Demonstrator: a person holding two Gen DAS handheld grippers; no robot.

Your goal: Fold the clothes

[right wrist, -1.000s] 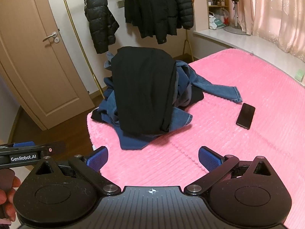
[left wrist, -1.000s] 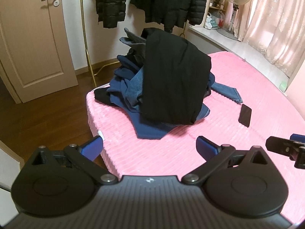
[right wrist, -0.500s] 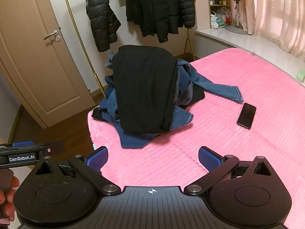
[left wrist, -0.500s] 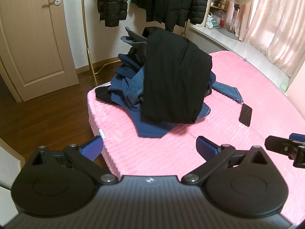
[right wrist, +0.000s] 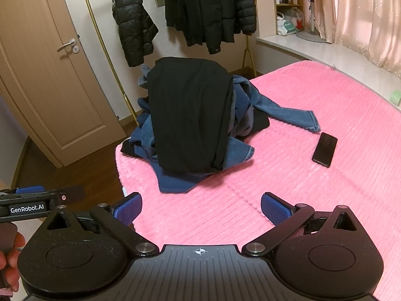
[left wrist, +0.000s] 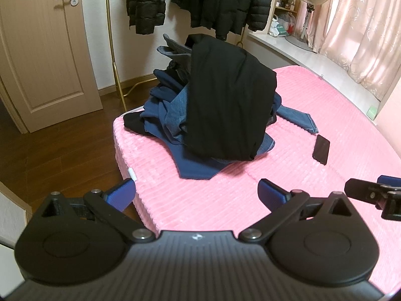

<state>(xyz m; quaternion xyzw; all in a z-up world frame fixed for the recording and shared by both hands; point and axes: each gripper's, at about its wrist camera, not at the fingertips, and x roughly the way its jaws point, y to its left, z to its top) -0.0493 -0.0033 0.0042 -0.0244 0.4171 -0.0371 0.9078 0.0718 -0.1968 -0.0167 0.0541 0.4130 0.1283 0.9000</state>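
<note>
Both hand-held grippers, left (left wrist: 196, 190) and right (right wrist: 200, 207), are hovering wide and empty; pinching the black top (right wrist: 188, 120) at its hem looks best.

A home bedroom: a pink-covered bed (left wrist: 313, 115), padded jackets (right wrist: 210, 10) hanging by a wooden door (right wrist: 45, 80), and curtains (left wrist: 356, 30).
</note>
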